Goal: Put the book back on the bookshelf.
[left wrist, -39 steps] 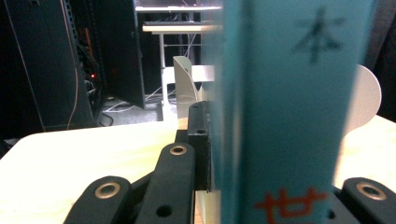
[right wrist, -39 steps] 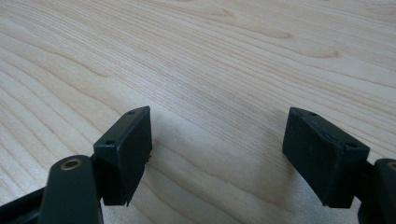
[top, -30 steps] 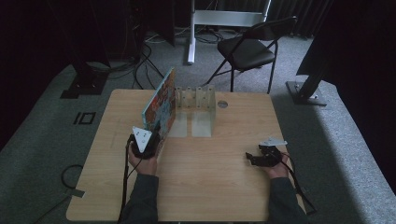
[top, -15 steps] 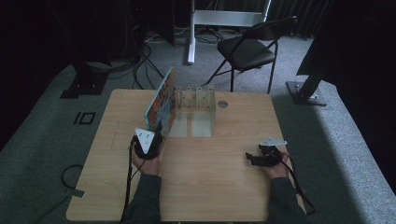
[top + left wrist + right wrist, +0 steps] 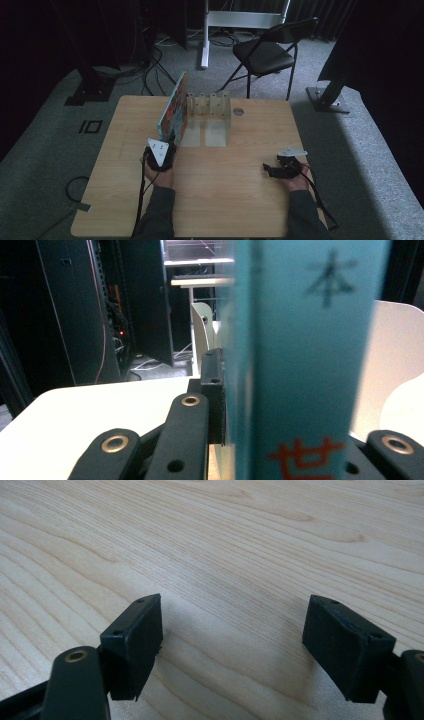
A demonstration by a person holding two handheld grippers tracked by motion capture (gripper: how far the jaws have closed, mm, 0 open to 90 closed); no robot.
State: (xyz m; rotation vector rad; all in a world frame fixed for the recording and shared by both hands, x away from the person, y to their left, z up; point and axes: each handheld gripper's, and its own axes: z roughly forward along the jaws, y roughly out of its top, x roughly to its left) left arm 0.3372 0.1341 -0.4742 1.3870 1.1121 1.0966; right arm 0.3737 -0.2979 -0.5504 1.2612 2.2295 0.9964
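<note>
A thin book with a colourful cover stands on edge at the left end of a clear slotted rack on the wooden table. My left gripper is shut on the book's near edge. In the left gripper view the teal spine with printed characters stands between the jaws, and one black pad presses its left side. My right gripper is low over the table's right side, open, with bare wood between its pads.
The rack's pale dividers rise just behind the book. A small round disc lies on the table right of the rack. A black folding chair and stand feet are on the carpet beyond the far edge.
My left gripper has shifted slightly to the right with the book still in it. The right gripper has stayed where it was.
</note>
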